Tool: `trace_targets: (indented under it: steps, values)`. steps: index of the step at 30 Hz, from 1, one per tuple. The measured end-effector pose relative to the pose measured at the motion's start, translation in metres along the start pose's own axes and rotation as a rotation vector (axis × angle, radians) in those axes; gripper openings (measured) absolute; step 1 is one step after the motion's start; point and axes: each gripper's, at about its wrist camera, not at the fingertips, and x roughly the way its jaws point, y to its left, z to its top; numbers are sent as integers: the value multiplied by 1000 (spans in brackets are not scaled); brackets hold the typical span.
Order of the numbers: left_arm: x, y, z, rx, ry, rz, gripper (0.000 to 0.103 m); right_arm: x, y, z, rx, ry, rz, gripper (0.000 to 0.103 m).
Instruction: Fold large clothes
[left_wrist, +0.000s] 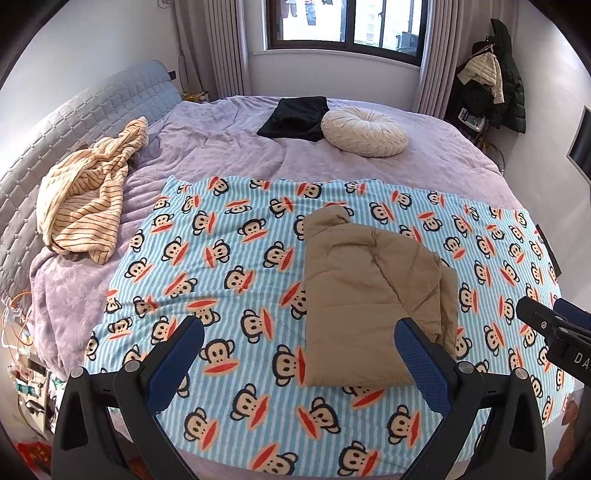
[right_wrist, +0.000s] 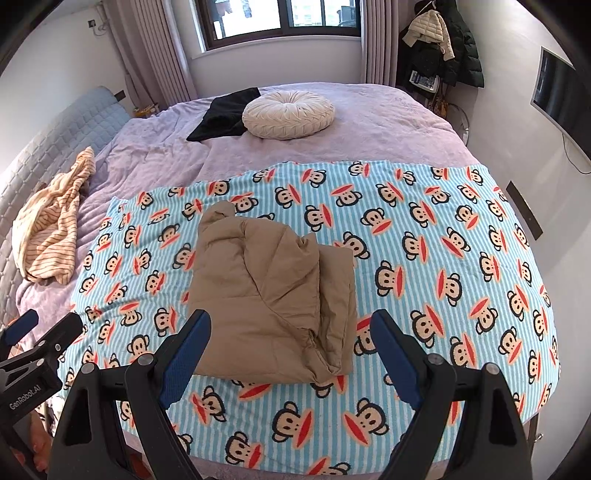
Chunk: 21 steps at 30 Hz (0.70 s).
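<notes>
A home bedroom. A bed with a lilac cover fills the centre of the frame, with a quilted grey headboard at the left edge. A round cream cushion lies near the far side. At the top, a window sits between pleated curtains; at upper right, coats hang in the corner.

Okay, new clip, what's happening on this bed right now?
A person holding a gripper in each hand is folding clothes on a bed. A tan padded jacket lies folded into a compact bundle on the monkey-print blanket. The left gripper and right gripper are both open above the near edge, holding nothing. A striped beige garment lies crumpled near the headboard, unfolded. A black garment sits beside a round cushion.
</notes>
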Motion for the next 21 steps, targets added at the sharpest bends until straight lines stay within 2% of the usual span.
trace_targets:
  steps: [21]
  values:
    - [0, 2, 0, -1, 0, 1, 103, -2, 3, -2, 4, 1, 0, 90]
